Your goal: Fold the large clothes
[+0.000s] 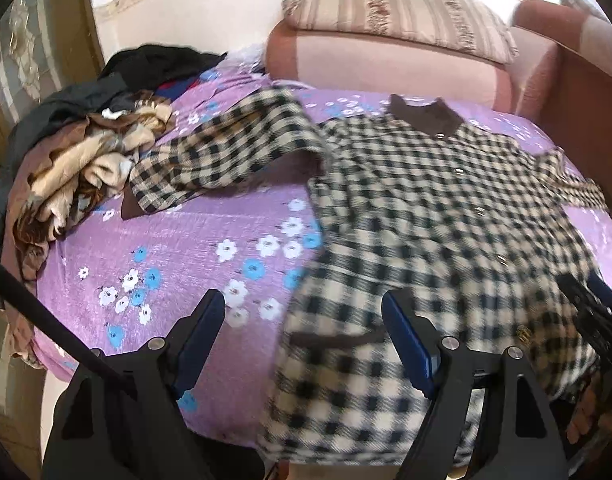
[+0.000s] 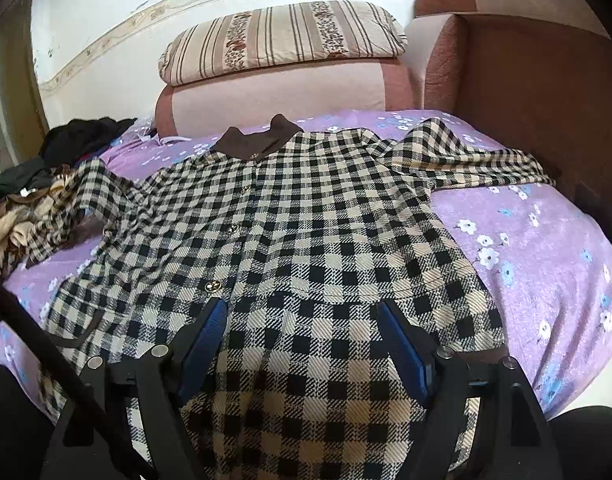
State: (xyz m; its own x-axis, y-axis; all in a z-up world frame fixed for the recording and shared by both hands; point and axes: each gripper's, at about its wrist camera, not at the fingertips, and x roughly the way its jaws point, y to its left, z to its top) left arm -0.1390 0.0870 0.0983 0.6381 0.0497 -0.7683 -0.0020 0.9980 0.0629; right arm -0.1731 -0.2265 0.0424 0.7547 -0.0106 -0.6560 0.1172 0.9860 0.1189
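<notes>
coat: a checked coat (image 2: 306, 220) lies spread front-up on the bed (image 2: 546, 248), brown collar (image 2: 261, 142) at the far end, hem hanging off the near edge
sleeves: one sleeve (image 2: 466, 156) stretches out to the right, the other (image 1: 225, 152) bends away to the left toward the pile
buttons: a row of small gold buttons (image 2: 213, 287) runs down the front
left gripper: the left gripper (image 1: 301, 316) hangs over the coat's left edge, jaws spread wide, nothing between the pads (this view is blurred)
right gripper: the right gripper (image 2: 299, 320) hangs over the lower middle of the coat, jaws spread wide, pads not pressing the cloth
bed: purple cover with white and blue flowers
pile: a heap of clothes (image 1: 85, 152) sits at the bed's far left corner, beside the left sleeve
beyond: a striped cushion (image 2: 281, 40) rests on a pink sofa arm (image 2: 281, 92) behind the collar
</notes>
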